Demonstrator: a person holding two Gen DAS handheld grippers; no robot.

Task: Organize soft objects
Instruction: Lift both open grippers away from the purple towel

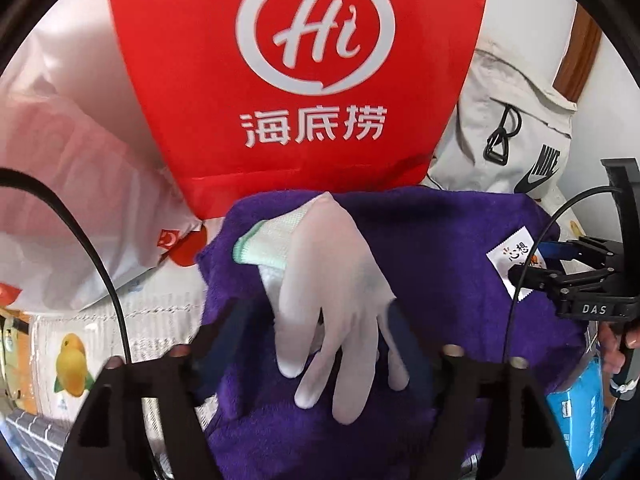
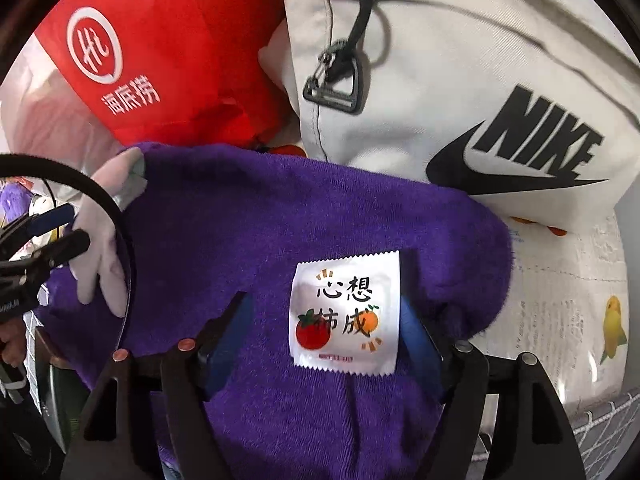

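Observation:
A purple towel (image 1: pixel 432 248) lies spread in front of both grippers; it also shows in the right wrist view (image 2: pixel 248 232). A white glove (image 1: pixel 328 288) lies on its left part, and shows at the left in the right wrist view (image 2: pixel 100 252). A small white packet (image 2: pixel 346 312) with a tomato print lies on the towel, also seen in the left wrist view (image 1: pixel 516 260). My left gripper (image 1: pixel 316 348) is open with its blue-padded fingers either side of the glove. My right gripper (image 2: pixel 324 320) is open, its fingers astride the packet.
A red bag (image 1: pixel 304 80) with a white "Hi" logo stands behind the towel. A beige Nike bag (image 2: pixel 460 80) stands at the back right. A white plastic bag (image 1: pixel 68 184) lies at the left. A printed sheet with fruit pictures (image 2: pixel 560 300) covers the surface.

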